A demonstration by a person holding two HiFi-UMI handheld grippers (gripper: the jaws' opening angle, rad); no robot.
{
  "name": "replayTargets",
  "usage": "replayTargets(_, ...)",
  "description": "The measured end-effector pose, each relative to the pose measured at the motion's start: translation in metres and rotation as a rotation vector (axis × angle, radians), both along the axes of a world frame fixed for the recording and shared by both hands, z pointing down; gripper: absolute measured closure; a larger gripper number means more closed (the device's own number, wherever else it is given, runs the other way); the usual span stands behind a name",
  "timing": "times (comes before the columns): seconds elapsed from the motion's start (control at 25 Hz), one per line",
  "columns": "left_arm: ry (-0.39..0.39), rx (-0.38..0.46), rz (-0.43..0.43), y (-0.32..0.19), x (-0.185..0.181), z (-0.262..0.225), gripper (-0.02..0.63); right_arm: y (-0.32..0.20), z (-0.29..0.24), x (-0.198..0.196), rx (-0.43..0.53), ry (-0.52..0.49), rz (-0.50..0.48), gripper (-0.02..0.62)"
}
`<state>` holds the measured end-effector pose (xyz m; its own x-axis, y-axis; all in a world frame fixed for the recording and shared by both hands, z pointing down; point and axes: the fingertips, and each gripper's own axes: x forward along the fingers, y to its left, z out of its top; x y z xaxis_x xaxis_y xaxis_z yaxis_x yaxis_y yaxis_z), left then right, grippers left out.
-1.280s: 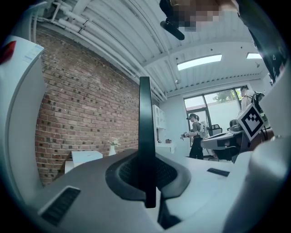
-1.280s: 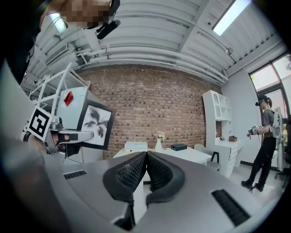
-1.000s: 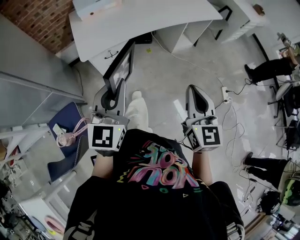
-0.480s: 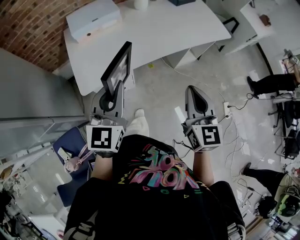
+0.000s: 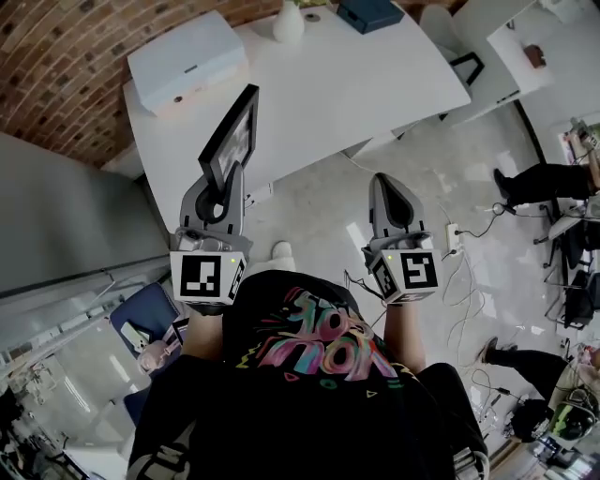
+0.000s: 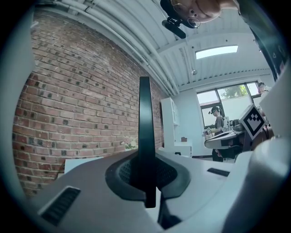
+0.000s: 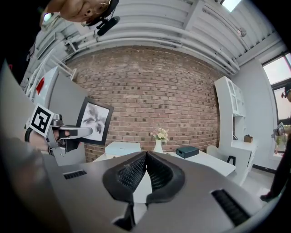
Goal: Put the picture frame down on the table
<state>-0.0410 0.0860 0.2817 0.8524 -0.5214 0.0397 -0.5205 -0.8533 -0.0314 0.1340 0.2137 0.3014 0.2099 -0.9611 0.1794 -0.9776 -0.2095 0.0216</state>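
Observation:
A black picture frame (image 5: 232,134) with a grey plant print stands upright in my left gripper (image 5: 217,199), which is shut on its lower edge. In the left gripper view the picture frame (image 6: 144,136) shows edge-on as a dark vertical bar between the pads. The right gripper view shows the picture frame (image 7: 96,119) from the front, at the left. My right gripper (image 5: 392,192) is shut with nothing in it, over the floor beside the frame. The white table (image 5: 375,84) lies ahead, its near edge under the frame's top.
On the table sit a white box (image 5: 187,61), a white vase (image 5: 288,22) with flowers and a dark blue box (image 5: 369,13). A brick wall (image 7: 150,91) is behind it. A grey cabinet (image 5: 66,225) stands at the left. Cables and a power strip (image 5: 451,238) lie on the floor.
The table has come nearer and further into view. The frame, still held, now overlaps the table's near edge. Both grippers keep their spacing.

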Motion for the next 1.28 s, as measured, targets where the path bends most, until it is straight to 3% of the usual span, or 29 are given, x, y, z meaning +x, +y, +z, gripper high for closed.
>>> replayTargets(0.28,-0.015,-0.029,-0.020,-0.033,0.005,0.011,0.577,-0.037,0.009,0.007,-0.027,-0.020,-0.017,0.577)
replayTargets(0.6,-0.019,-0.041,-0.090,-0.061,0.008,0.020,0.577,-0.080,0.023,0.013,-0.034,-0.031,-0.117,0.577)
replayTargets(0.88,-0.026,-0.041,-0.179,-0.116,0.019,0.024,0.577,-0.154,0.030,0.031,-0.037,-0.038,-0.214,0.577)
replayTargets(1.28,-0.032,-0.040,-0.322,-0.203,0.061,0.011,0.577,-0.279,0.019,0.076,-0.052,-0.052,-0.381,0.577)
